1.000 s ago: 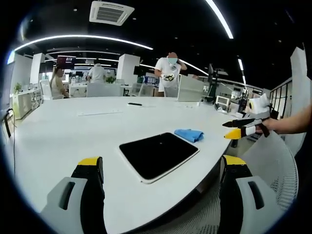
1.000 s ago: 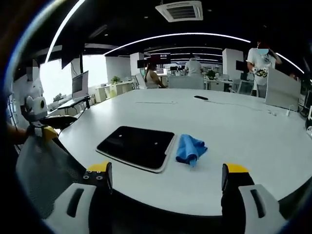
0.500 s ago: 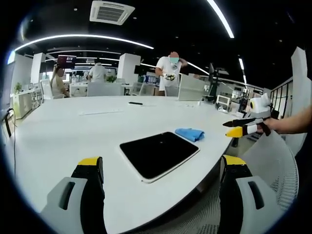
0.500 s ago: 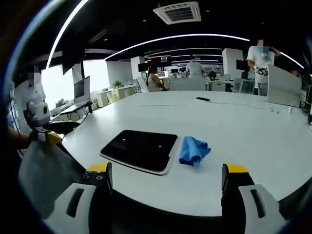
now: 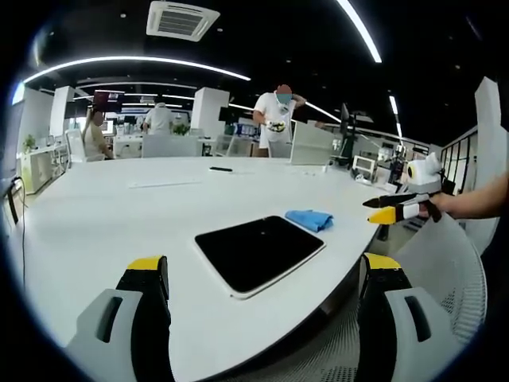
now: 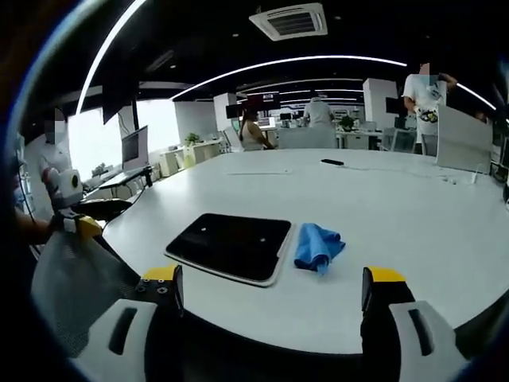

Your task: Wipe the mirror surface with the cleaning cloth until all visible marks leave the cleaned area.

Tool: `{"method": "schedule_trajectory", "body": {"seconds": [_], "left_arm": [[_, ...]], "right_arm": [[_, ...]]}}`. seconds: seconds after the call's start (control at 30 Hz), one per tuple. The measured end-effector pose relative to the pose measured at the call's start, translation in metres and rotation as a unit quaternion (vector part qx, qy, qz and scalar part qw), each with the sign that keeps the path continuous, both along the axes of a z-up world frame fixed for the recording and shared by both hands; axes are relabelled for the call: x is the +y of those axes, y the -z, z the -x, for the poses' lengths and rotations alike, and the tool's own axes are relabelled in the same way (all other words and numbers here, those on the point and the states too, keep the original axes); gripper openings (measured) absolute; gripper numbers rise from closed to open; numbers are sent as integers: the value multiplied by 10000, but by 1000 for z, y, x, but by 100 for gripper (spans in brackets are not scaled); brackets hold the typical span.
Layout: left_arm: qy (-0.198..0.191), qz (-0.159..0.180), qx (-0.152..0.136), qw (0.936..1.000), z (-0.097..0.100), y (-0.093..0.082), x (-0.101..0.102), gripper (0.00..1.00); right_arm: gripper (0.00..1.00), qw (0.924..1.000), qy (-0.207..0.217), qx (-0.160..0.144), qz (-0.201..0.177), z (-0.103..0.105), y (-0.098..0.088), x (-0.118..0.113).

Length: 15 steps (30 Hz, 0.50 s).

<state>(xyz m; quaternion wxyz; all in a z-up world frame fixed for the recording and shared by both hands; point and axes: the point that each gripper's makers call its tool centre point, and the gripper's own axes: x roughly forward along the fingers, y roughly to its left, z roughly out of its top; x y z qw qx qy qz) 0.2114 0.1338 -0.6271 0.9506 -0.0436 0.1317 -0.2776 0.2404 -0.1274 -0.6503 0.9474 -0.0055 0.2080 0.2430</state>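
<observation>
Both grippers, left point(image 5: 262, 274) and right point(image 6: 270, 286), hang wide open with nothing in them, short of the table point(image 6: 413, 215). Mirror point(image 6: 229, 246) lies flat near the edge, cloth point(image 6: 318, 247) crumpled just beside it. Left gripper view catches the right gripper from the side, jaws apart.

- An open-plan office: a big white meeting table point(image 5: 119, 207) fills the foreground.
- Desks with monitors point(image 6: 131, 145) line the window side.
- Ceiling air-conditioning cassette point(image 5: 182, 18) and curved strip lights point(image 6: 294, 59) overhead.
- People point(image 5: 274, 119) stand among workstations behind.
</observation>
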Motion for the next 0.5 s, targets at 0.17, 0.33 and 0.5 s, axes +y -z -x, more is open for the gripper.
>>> {"method": "schedule_trajectory", "body": {"seconds": [0.17, 0.33, 0.5], "left_arm": [[1, 1, -1, 10000, 0, 0, 0, 99], [13, 1, 4, 10000, 0, 0, -1, 99], [4, 3, -1, 10000, 0, 0, 0, 99]], "right_arm": [[92, 10000, 1, -16, -14, 1, -2, 2], [92, 10000, -4, -20, -29, 2, -3, 3], [92, 10000, -12, -34, -46, 2, -4, 4]]}}
